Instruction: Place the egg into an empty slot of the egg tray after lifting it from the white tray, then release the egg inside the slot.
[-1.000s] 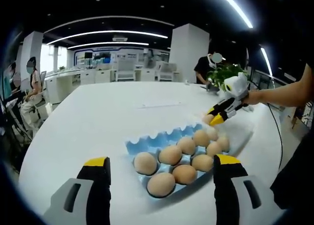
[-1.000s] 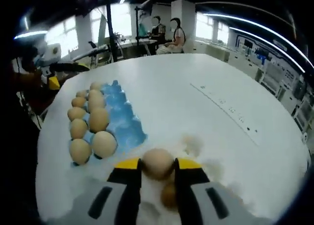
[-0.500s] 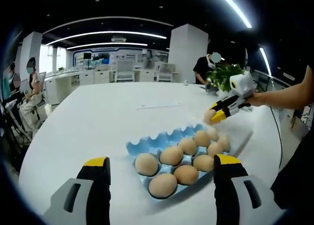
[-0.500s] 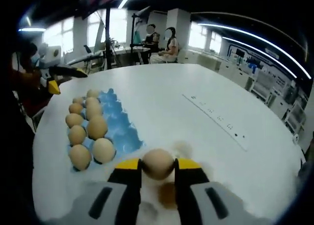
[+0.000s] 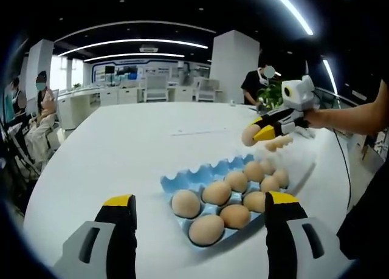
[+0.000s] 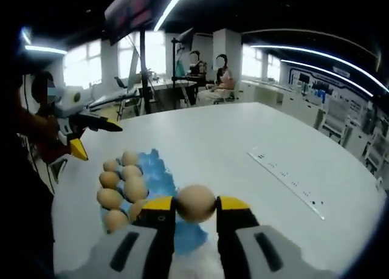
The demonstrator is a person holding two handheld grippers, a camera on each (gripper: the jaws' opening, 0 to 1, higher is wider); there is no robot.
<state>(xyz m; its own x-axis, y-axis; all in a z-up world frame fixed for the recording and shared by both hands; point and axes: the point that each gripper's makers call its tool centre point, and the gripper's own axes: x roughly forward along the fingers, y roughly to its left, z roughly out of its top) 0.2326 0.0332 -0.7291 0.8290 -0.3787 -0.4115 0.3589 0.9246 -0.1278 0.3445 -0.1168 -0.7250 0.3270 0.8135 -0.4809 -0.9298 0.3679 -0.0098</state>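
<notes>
Big white surface (image 6: 243,145), open room all round. Blue egg tray (image 5: 200,179) has its empty slots along the far row. Left gripper (image 5: 197,230) jaws open, holding nothing. Right gripper (image 6: 196,213) jaws clamp the egg (image 6: 196,202) at its sides, above the tray. We'd say light, brittle, smooth: gentle squeeze only.

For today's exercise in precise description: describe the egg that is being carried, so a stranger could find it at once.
Start at the big white table, then the blue egg tray on it. Above the tray's far end, the right claw is shut on one egg; it alone is off the table.
</notes>
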